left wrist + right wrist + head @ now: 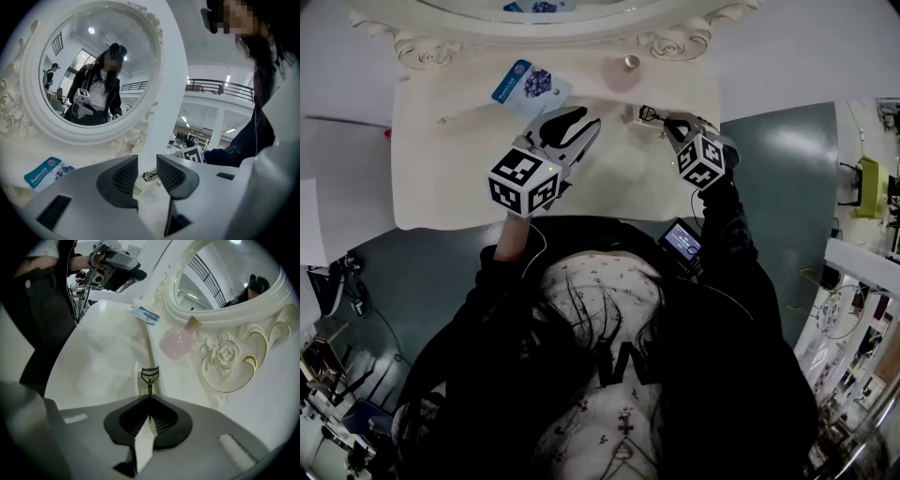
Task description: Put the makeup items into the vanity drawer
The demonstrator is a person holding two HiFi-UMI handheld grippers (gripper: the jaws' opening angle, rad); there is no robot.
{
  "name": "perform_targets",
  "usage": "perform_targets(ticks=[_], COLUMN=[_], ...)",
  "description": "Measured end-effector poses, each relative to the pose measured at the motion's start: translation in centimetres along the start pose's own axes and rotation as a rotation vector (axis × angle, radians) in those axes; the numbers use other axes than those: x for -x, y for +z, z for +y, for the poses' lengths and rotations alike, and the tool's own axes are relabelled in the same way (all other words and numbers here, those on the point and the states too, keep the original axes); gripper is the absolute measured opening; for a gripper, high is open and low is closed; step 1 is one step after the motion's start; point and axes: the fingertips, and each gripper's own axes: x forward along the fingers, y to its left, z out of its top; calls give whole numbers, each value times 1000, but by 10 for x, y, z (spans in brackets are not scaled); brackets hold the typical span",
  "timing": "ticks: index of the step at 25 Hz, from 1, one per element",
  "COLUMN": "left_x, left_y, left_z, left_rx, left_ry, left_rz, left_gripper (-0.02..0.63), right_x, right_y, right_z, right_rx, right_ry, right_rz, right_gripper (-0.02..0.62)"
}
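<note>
Head view: the right gripper [666,122] carries a black metal eyelash curler [648,113] over the white vanity top [441,187]; no open drawer shows, though the person's body may hide it.
Left gripper view: the left gripper [146,161] is released and empty.
Right gripper view: jaws are clenched on the curler's handle.
Next move, judged: the free gripper opens the drawer.

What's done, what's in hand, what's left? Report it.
Done: nothing visibly stowed; no open drawer shows. In hand: right gripper shut on the eyelash curler; left gripper open, empty. Left: blue packet, pink bottle and a thin stick lie on the vanity top.
</note>
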Motion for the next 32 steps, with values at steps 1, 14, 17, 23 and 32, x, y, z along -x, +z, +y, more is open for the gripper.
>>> perform_targets(ticks=[1,14,17,23,32], left_x=[-1,3,6,9,10], left_y=[0,2,2,3,2], left_z=[1,4,5,9,4], left_rx=[4,7,11,26,15], left_ry=[0,7,13,33,39], left_rz=[-1,-8,-12,-26,-20], left_gripper=[123,123,123,123,123], right_x=[0,-11,-14,-10,0], right_y=[-4,-21,-20,-12,-7], right_z=[0,-17,-18,-18,-9], right_rx=[6,-76,-112,-218,-273], right_ry=[2,-70,-67,14,50], right_rz=[13,48,44,18,-23], right_gripper=[21,20,19,63,103])
